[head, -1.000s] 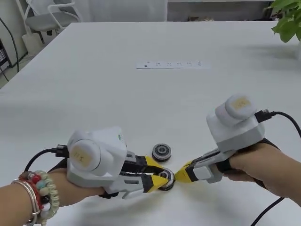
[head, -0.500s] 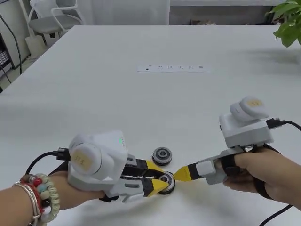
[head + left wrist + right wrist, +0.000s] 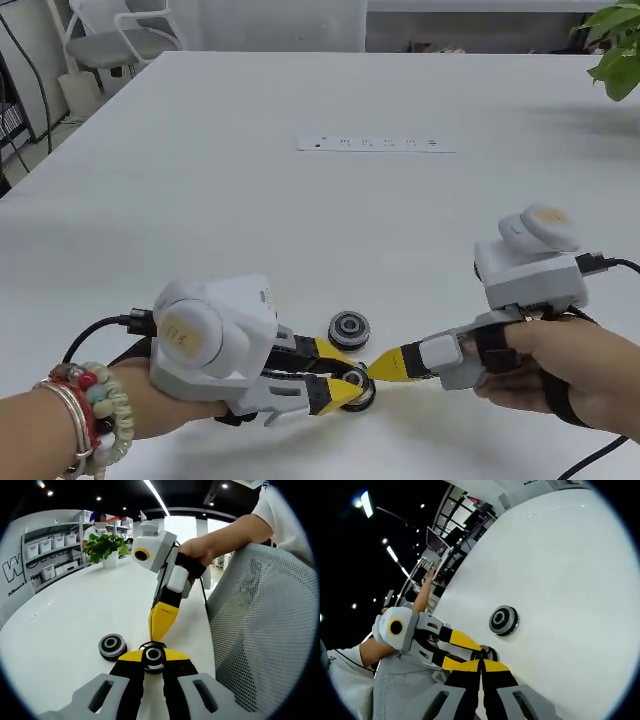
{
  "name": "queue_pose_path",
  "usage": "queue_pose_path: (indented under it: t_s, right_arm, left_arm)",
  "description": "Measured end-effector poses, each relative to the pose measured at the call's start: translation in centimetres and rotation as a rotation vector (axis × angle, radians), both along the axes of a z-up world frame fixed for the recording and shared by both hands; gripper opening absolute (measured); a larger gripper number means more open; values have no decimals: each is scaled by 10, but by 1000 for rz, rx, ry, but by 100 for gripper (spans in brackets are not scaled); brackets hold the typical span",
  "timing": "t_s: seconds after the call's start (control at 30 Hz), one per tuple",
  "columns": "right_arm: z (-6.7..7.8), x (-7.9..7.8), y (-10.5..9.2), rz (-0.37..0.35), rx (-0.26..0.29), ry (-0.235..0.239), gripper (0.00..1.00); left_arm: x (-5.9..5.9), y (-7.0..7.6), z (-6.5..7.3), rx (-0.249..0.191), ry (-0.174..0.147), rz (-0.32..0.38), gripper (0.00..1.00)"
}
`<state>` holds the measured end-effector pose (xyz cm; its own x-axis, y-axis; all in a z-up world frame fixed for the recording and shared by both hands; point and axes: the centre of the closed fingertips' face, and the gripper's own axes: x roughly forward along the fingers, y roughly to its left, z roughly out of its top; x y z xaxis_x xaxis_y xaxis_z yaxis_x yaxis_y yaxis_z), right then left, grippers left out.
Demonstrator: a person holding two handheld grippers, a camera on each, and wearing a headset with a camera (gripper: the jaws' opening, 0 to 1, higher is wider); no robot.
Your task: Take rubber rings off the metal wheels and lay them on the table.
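Holding wheel (image 3: 153, 657) clamped at lower centre of head view, left tongs (image 3: 350, 376) grip its sides. Right tongs (image 3: 374, 368) closed, tips touching wheel's right rim; rubber ring pinch unclear. Second wheel (image 3: 349, 326) on surface (image 3: 300, 220) just above.

Glossy metal wheel (image 3: 153, 656) on smooth matt table (image 3: 75, 615).

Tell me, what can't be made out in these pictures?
- Head view: print on the white strip is too small to read.
- Head view: the held wheel is half hidden by the left hand-held gripper.
- Right gripper view: what the right hand-held gripper pinches; its closed jaws cover it.
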<state>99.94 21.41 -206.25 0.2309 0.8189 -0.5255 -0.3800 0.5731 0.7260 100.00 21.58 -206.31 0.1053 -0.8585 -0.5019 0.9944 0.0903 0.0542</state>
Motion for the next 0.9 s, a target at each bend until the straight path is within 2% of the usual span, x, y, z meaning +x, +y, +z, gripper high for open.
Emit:
queue_pose_path:
  t_s: [0.33,0.4,0.43,0.47,0.5,0.53,0.57,0.63,0.77,0.9]
  right_arm:
    - [4,-3,3,7,13,-4,0]
    - [7,-3,7,10,37,-5,0]
    - [15,-1,12,0,86,-15,0]
    - [16,-3,11,9,84,-4,0]
    - [15,-4,12,20,70,0,0]
    - [10,-1,8,29,19,-53,0]
    - [12,-3,10,24,41,-26,0]
    - [14,-2,9,6,49,-19,0]
    - [-2,-4,-3,30,-80,-41,0]
    - [-4,-6,3,47,-79,-32,0]
  left_arm:
    - [0,-1,0,-3,1,-4,9]
    - [0,-1,0,-4,2,-4,9]
    - [0,-1,0,-5,2,-4,9]
    - [0,-1,0,-5,2,-2,9]
    - [0,-1,0,-6,2,-1,9]
    - [0,-1,0,-6,2,-1,9]
    - [1,-1,0,-6,2,-1,9]
    - [1,-1,0,-7,5,2,9]
    - [0,-1,0,-9,8,7,9]
    - [0,-1,0,0,10,11,9]
